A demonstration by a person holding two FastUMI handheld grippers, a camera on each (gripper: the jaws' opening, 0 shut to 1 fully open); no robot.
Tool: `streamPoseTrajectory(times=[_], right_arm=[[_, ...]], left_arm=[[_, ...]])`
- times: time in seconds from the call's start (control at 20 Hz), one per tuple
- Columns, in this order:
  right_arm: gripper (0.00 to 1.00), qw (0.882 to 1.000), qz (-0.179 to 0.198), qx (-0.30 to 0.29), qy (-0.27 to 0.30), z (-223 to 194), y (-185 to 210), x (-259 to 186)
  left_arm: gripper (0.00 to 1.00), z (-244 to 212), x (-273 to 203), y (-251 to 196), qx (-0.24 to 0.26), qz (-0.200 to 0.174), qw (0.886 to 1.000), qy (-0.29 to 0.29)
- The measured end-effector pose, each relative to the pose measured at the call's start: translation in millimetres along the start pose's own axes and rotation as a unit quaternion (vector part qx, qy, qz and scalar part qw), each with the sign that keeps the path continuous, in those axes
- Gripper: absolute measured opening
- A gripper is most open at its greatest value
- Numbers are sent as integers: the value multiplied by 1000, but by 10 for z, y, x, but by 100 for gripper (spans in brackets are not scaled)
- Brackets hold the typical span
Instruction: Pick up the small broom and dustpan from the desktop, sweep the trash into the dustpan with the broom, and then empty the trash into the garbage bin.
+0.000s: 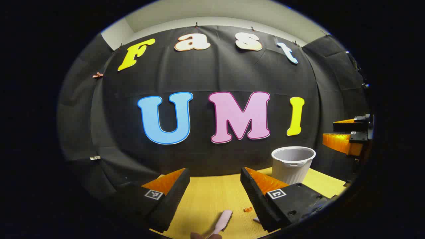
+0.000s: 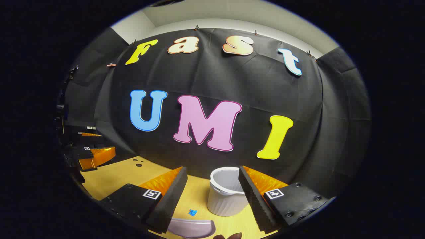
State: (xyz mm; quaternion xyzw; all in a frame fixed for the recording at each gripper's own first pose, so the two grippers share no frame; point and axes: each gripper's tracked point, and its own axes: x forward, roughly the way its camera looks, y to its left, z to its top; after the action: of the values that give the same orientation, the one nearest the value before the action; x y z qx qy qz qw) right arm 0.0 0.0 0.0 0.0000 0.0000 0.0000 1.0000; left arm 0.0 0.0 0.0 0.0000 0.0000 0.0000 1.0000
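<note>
Yellow desktop [image 1: 206,196] w/ bin [image 1: 292,164] far right; I hold left gripper [image 1: 215,191] & right gripper [image 2: 212,194] open, empty. Risk: hitting bin grabbing dustpan [image 2: 192,228], broom [image 1: 221,221].

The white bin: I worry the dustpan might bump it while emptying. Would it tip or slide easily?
The white bin looks like thin ribbed plastic and seems empty, so it is probably light. Standing free on the smooth yellow desktop, it may slide when nudged, and a knock near its rim could tip it.

I see the yellow desktop [image 2: 113,176] carrying a white bin [image 2: 225,196] at twelve o'clock, broom [image 1: 221,222], dustpan [image 2: 192,228], orange scrap [image 1: 248,209], blue scrap [image 2: 192,212].
</note>
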Motion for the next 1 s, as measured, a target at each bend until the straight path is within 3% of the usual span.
streamPoseTrajectory(times=[0.75, 1.0], right_arm=[[97, 1000, 14, -6, 10, -118, 43, 5], [98, 996, 41, 4, 80, -546, 140, -204]], left_arm=[[98, -108, 31, -200, 7, -18, 1000, 17], [98, -145, 19, -193, 25, -18, 999, 14]])
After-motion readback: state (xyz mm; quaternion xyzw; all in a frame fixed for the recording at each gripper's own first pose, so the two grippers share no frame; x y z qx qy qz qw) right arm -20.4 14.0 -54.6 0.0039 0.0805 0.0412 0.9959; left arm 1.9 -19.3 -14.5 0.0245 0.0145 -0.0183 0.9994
